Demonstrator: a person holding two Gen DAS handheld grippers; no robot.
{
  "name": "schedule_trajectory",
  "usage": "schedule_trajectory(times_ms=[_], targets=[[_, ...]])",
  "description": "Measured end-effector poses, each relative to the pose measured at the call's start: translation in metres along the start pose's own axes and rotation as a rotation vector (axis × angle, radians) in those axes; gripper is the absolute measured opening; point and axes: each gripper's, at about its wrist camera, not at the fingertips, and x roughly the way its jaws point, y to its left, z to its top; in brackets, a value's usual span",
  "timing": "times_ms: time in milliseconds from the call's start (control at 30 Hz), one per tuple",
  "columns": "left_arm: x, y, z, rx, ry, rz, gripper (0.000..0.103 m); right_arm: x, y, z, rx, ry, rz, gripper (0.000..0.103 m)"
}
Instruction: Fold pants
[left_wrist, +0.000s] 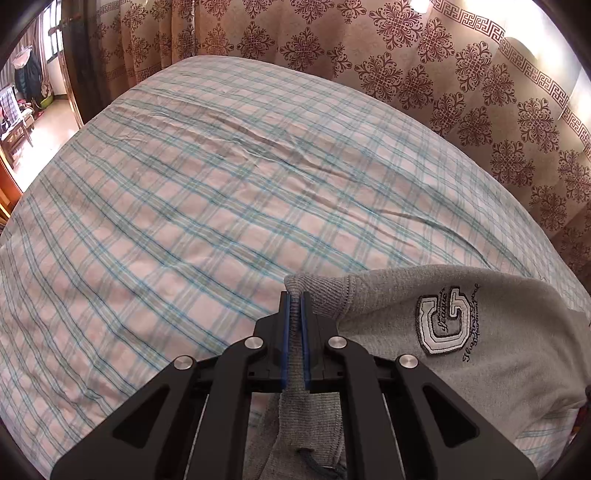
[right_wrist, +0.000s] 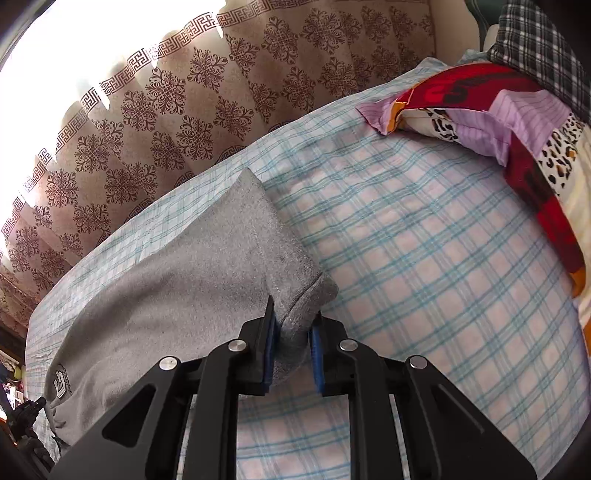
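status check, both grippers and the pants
Left gripper shut on grey knit sweatpants at ribbed waistband. Right gripper shut on a leg cuff. Patchwork quilt heaped well clear.

left gripper (left_wrist: 295, 299): black angular linkage arms, slot cut-outs | four silver round pivots | blue pads (left_wrist: 284, 339) || right gripper (right_wrist: 291, 314): same black arms, silver pivots, blue pads (right_wrist: 316, 354)

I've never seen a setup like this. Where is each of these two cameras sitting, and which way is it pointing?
Left wrist view: sits on the left gripper, looking along its fingers across the plaid bed sheet to the curtain; its blue pads pinch the grey pants at the ribbed waistband.
Right wrist view: sits on the right gripper, facing the colourful quilt; its pads clamp the pants' cuff end.
Shared: pants, sheet, curtain. No hands show.
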Motion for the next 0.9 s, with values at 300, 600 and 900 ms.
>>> schedule_trajectory(times_ms=[300, 600, 900], targets=[[0.015, -0.012, -0.009, 0.092, 0.041, 0.055, 0.007, 0.024, -0.039, -0.052, -0.005, 0.139, -0.053, 0.035], [-0.011, -0.007, -0.002, 0.085, -0.010, 0.024, 0.057, -0.020, -0.037, -0.024, -0.088, -0.021, -0.218, 0.055], [-0.006, -0.065, 0.008, 0.350, -0.053, -0.056, 0.074, 0.033, 0.015, 0.041, -0.153, -0.003, -0.085, 0.055]])
